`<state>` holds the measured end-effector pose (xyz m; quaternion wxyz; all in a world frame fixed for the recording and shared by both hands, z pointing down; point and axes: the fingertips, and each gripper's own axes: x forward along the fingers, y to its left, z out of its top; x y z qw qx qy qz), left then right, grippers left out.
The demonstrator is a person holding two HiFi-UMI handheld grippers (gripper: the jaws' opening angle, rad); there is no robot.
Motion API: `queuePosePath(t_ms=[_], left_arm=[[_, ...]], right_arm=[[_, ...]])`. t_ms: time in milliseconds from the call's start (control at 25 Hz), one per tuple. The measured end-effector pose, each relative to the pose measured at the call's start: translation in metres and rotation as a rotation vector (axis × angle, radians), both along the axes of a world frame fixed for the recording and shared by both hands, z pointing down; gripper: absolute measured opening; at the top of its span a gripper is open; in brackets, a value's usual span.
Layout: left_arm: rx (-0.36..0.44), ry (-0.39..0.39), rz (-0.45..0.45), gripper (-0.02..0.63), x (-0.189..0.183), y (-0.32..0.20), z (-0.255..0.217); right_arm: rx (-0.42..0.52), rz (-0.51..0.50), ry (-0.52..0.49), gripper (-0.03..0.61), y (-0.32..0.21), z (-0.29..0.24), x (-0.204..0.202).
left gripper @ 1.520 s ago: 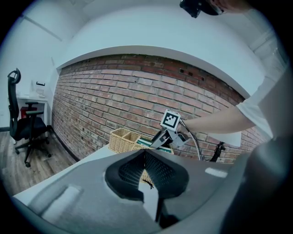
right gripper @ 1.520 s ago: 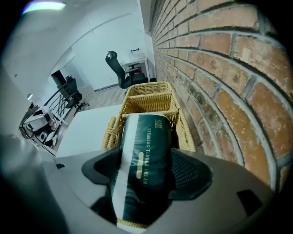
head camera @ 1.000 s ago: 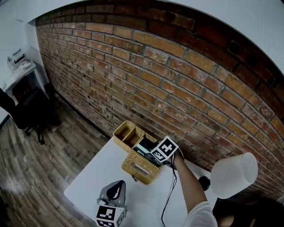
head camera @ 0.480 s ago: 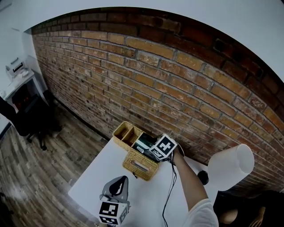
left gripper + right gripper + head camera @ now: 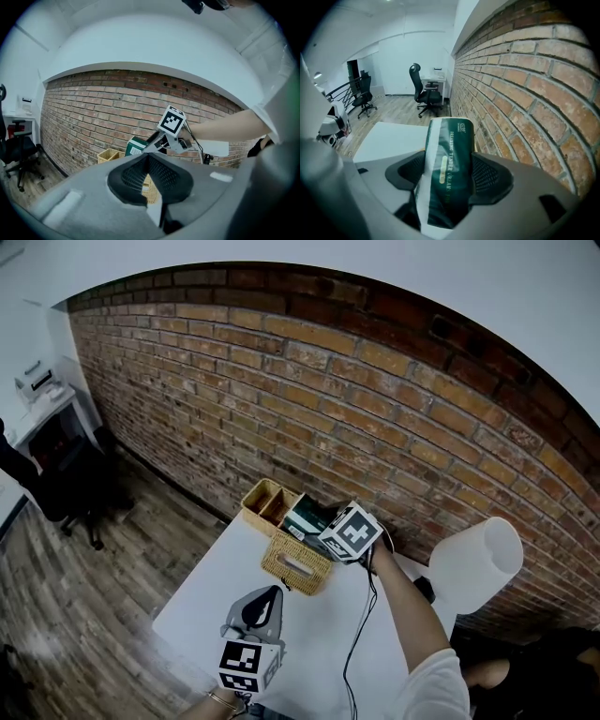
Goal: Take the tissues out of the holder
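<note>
Little has shifted: my right gripper (image 5: 448, 178) still clamps the green tissue pack (image 5: 449, 164), raised just past the far edge of the wicker holder (image 5: 293, 565). My left gripper (image 5: 267, 596), jaws together and empty, has edged closer to the holder's near side.

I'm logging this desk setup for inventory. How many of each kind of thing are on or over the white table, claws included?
Wicker containers: 2, the tissue holder and the divided basket
Green tissue pack: 1
White lamp: 1
Claws: 2, the left claw and the right claw, which grips the pack
Total: 6
</note>
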<state>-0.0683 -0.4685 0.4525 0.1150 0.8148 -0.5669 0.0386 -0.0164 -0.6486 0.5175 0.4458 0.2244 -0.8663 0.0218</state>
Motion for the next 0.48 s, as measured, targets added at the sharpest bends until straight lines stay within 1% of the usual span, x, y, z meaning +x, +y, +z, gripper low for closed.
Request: queuePosePath(t_ms=[240, 480], left_arm=[[0.02, 0.001, 0.021, 0.008, 0.006, 0.025, -0.018], [0.031, -0.002, 0.039, 0.008, 0.009, 0.056, -0.025]], right_arm=[[0.011, 0.02, 0.0, 0.314, 0.041, -0.011, 0.01], [0.014, 0.095, -0.011, 0.314, 0.084, -0.008, 0.029]])
